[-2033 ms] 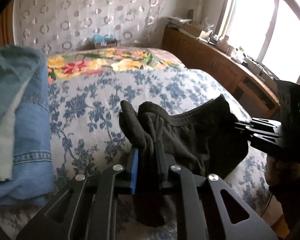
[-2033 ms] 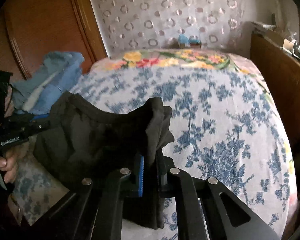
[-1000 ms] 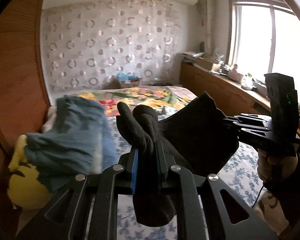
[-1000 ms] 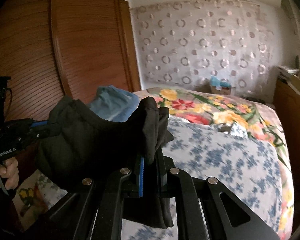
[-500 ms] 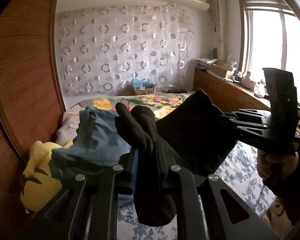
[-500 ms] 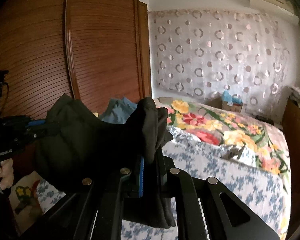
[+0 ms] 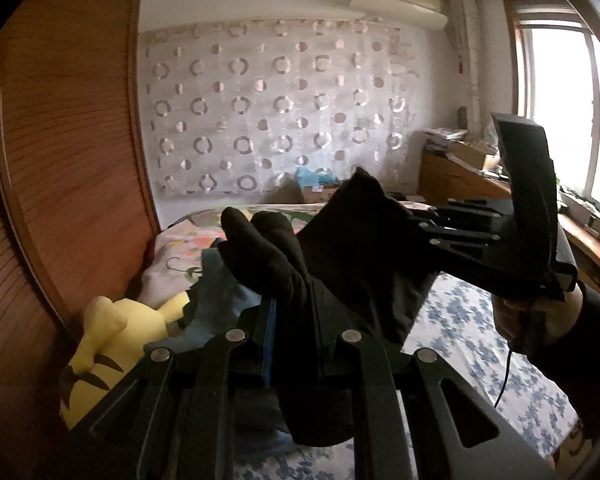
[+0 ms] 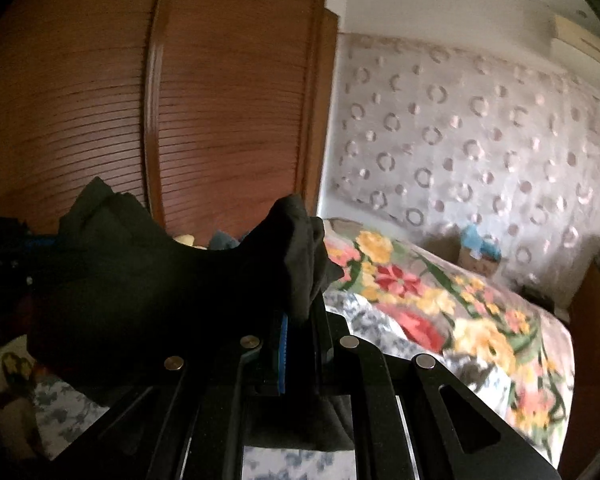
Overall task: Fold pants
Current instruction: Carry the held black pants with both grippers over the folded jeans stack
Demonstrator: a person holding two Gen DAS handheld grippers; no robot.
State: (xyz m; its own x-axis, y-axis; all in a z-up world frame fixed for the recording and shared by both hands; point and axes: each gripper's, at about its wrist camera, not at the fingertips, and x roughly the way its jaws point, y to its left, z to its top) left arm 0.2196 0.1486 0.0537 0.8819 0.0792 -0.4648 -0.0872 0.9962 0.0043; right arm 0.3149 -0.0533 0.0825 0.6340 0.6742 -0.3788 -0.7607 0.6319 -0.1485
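The black pants [image 7: 352,248] hang in the air between my two grippers, lifted above the bed. My left gripper [image 7: 290,308] is shut on one bunched corner of the pants. My right gripper [image 8: 298,320] is shut on the other corner [image 8: 296,240]; it also shows in the left wrist view [image 7: 416,220], at the right, clamping the fabric. The cloth [image 8: 140,280] sags between them and hides the lower part of both views. My left gripper's body shows dimly at the far left of the right wrist view [image 8: 4,236].
The bed [image 7: 480,344] with a blue floral cover lies below. A flowered quilt [image 8: 420,292] covers its far end. Folded blue jeans [image 7: 220,292] and a yellow plush toy [image 7: 112,340] lie by the wooden wardrobe doors [image 8: 228,120]. A wooden counter [image 7: 460,184] runs under the window.
Both grippers have risen with the pants, lifting them off the bed and tilting upward. The views now show the wall and wardrobe instead of the bedspread.
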